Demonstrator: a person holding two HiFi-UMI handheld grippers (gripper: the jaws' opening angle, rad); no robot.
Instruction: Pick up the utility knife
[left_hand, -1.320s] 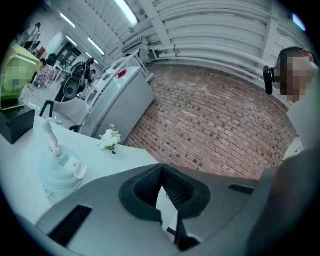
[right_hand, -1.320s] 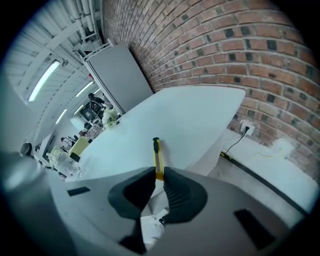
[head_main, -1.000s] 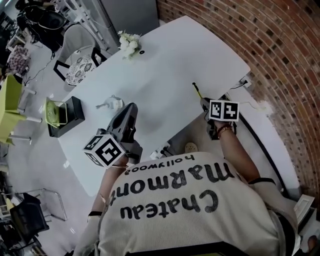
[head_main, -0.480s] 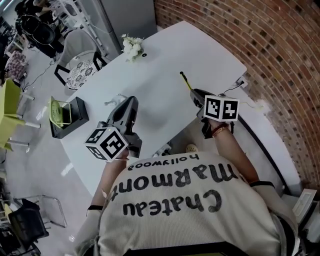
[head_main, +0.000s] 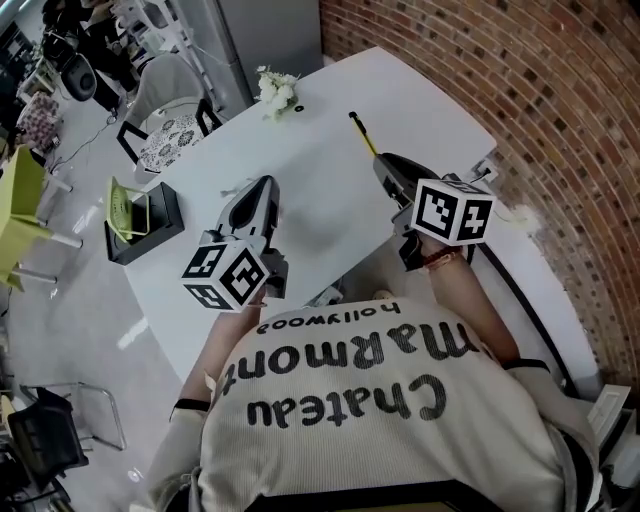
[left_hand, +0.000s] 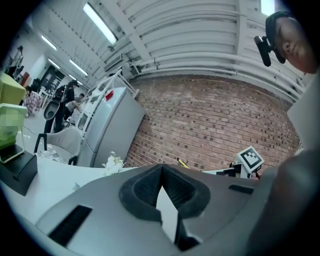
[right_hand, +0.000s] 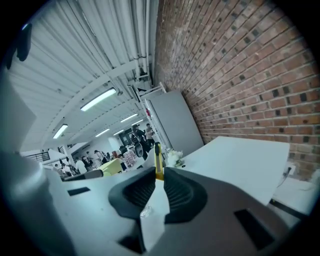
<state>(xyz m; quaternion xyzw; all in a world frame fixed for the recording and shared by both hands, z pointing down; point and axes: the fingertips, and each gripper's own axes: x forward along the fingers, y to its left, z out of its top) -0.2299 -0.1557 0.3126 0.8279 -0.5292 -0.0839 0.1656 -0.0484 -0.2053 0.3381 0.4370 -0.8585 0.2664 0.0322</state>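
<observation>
Over the last second the right gripper (head_main: 383, 163) has lifted from near the right edge of the white desk (head_main: 320, 210). Its fingers are clenched on the slim yellow-and-black utility knife (head_main: 361, 132), which now hangs clear above the desk, so the pick-up looks effectively done. The left gripper (head_main: 262, 190) hovers over the desk's near edge, fingers pressed together on nothing. The black open box (head_main: 150, 235) at the desk's left edge holds a yellow-green object that cannot be identified.

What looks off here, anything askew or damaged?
Nothing spilled or damaged. One oddity: the right gripper holds the utility knife by its very end, so most of it sticks out past the jaws.
</observation>
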